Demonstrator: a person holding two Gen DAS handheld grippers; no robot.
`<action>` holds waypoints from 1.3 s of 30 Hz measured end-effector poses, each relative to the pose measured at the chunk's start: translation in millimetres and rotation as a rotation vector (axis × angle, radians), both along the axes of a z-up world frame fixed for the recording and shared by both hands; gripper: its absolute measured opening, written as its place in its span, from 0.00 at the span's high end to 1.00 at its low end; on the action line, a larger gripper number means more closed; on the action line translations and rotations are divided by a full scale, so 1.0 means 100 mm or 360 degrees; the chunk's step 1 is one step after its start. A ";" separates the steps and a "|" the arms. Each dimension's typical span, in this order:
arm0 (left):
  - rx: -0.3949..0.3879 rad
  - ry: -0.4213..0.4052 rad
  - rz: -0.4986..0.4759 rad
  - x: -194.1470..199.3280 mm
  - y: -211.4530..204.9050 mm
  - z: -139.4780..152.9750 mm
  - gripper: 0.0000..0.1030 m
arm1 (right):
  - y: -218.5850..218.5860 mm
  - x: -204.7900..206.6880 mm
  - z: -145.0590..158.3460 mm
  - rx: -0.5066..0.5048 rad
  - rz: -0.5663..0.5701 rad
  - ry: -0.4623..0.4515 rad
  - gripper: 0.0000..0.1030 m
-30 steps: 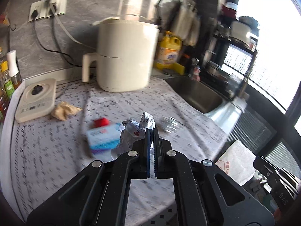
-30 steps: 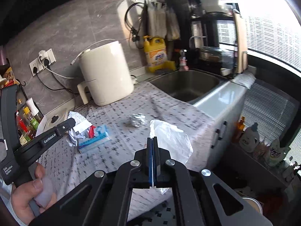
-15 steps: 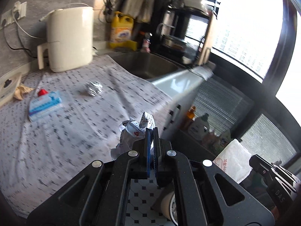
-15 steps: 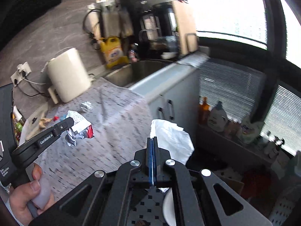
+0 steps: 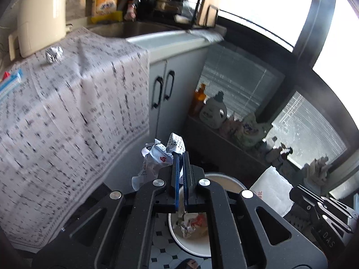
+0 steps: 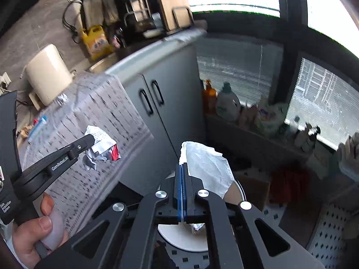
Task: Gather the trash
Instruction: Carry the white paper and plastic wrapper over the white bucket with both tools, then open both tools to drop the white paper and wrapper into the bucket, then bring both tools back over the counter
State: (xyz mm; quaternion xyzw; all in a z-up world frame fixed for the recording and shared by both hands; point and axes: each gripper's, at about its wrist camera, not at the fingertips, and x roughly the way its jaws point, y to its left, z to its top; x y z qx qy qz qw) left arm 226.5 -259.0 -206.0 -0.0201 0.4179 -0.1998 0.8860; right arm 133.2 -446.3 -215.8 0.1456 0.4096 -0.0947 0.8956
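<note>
Left wrist view: at 10 o'clock a small foil ball sits on the printed cloth that covers the counter. A cream pot stands just behind it, at 11 o'clock. At 9 o'clock, at the edge of the picture, lies a blue and white box. In the middle, the left gripper has its 2 blue pads pressed together on a crumpled wrapper. The wrapper sticks up above the fingers, out past the counter edge. Down at 6 o'clock a white bin stands on the tiled floor with some scraps inside. At 4 o'clock a white tissue shows beside a dark gripper tip.

Right wrist view: at 8 o'clock a hand grips the handle of the left gripper, and the crumpled wrapper hangs at its tip at 9 o'clock, in front of the cloth. In the middle, the right gripper is pinched tight on the white tissue, which sticks up and to the right. The white bin sits below it at 6 o'clock. At 3 o'clock bottles stand on a low ledge by the window.
</note>
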 end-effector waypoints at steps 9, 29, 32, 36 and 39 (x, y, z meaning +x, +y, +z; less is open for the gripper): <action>0.0039 0.0136 -0.0113 -0.14 -0.33 -0.60 0.96 | -0.12 -0.09 -0.61 0.0097 -0.0023 0.0174 0.95; -0.0006 0.0352 -0.0407 -0.39 -0.80 -0.99 0.44 | -0.56 -0.53 -0.75 0.0124 -0.0257 0.0257 0.58; -0.0013 0.0314 -0.0386 -0.39 -0.75 -0.90 0.36 | -0.60 -0.54 -0.69 0.0113 -0.0276 0.0241 0.52; -0.0002 0.0282 -0.0326 -0.31 -0.61 -0.76 0.25 | -0.59 -0.51 -0.59 0.0116 -0.0271 0.0210 0.43; 0.0003 0.0228 -0.0274 -0.26 -0.47 -0.57 0.17 | -0.50 -0.44 -0.45 0.0108 -0.0234 0.0162 0.36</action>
